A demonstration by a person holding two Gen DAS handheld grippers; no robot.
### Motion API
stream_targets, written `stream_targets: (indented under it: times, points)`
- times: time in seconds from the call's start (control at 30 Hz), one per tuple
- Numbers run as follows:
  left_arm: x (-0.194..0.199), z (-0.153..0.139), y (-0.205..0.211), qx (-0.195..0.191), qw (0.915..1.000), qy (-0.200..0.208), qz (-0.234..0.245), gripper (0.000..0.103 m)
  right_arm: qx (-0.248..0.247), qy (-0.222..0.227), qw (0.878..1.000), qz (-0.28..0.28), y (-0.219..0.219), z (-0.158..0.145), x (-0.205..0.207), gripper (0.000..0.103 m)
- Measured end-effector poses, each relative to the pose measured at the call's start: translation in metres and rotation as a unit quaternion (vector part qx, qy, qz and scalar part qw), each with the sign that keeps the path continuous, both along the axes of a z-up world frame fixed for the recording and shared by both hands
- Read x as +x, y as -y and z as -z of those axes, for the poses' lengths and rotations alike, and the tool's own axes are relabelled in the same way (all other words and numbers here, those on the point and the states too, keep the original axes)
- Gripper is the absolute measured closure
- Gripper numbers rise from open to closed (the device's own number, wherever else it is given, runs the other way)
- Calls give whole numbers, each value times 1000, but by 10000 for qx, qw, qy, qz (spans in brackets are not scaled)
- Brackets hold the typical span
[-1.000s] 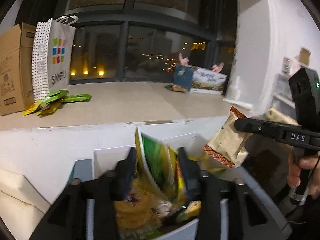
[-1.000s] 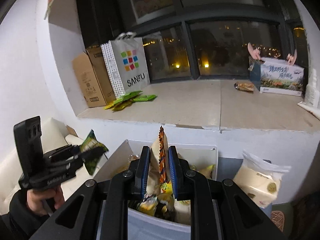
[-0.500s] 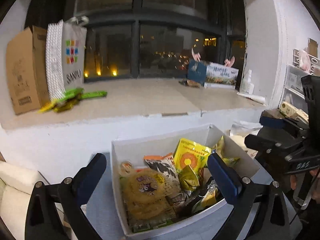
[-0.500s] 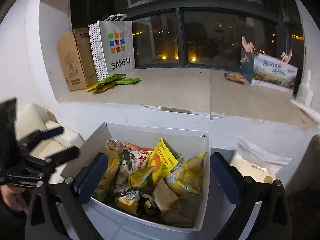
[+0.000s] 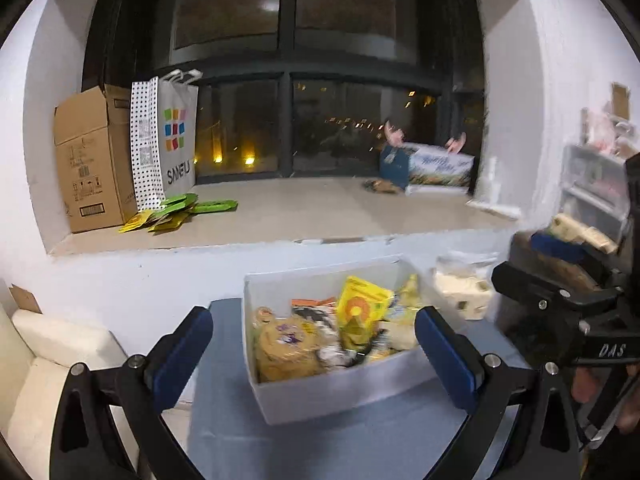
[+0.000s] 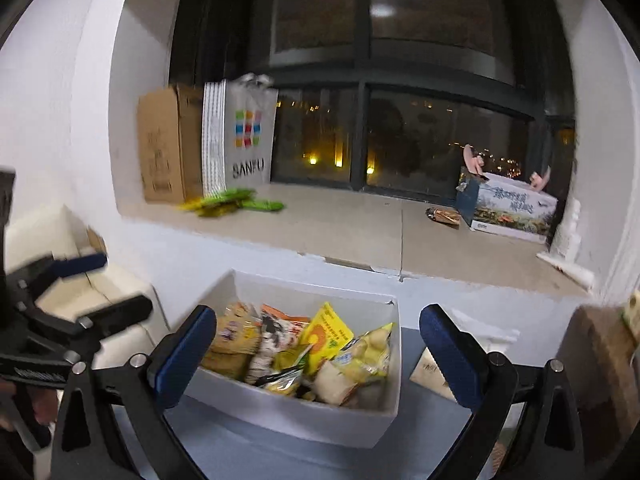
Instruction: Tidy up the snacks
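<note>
**Both hand-held grippers wide open behind a full snack box**

Left wrist view. The left hand-held gripper (image 5: 314, 344) has its jaws spread wide, nothing between the blue pads; they have just been opening. Beyond and between the fingers sits the white box (image 5: 340, 394) on a grey-blue surface (image 5: 320, 448), below the window ledge (image 5: 320, 216). The box is packed with snack packets: a round yellow-brown pack (image 5: 286, 346) at its left, a yellow packet with an orange disc (image 5: 358, 310) standing near the middle. The right hand-held gripper (image 5: 528, 264) shows at the right edge, fingers apart and empty, a person's hand (image 5: 624, 396) on its handle. A white bag (image 5: 464, 290) lies just right of the box. On the ledge: cardboard carton (image 5: 90, 160), shopping bag (image 5: 166, 144), green sachets (image 5: 180, 210) at its foot.

Right wrist view. The right hand-held gripper (image 6: 318, 346) is likewise fully spread and empty, its jaws just opened. The white box (image 6: 304, 416) lies between and beyond its fingers, packets heaped inside. The left hand-held gripper (image 6: 116, 284) appears at the left edge, blurred, fingers parted. A printed box (image 6: 512, 210) stands far right on the ledge.
</note>
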State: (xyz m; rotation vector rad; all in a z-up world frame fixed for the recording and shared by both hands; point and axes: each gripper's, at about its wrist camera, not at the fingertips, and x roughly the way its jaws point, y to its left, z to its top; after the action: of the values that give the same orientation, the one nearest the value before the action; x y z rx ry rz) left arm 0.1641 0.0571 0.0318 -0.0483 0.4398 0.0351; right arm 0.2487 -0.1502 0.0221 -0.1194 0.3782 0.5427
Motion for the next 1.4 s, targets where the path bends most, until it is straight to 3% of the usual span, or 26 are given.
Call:
stream_targets:
  times: [0.17,0.3,0.43,0.63,1.4]
  points:
    - [-42,-5,13,-332,9992,-106,196,0,324,-259,9991,133,28,-9,-37,0]
    - [-81,-1,28,-209,9996,27,194,0,382,-327,9985,220,47,-7,-71,0]
    - [-119,8,34,-368,9990,-40,233,0,567,-510,9962,421,70,7,-110,0]
    - [-153,14,41,-290,9995,-84,95,0,589,-684,9949,440,89,22,-152,0]
    - [-144,19,46,-337,9990,-252,174,0,488,-674,9957,396,89,26,-160,0]
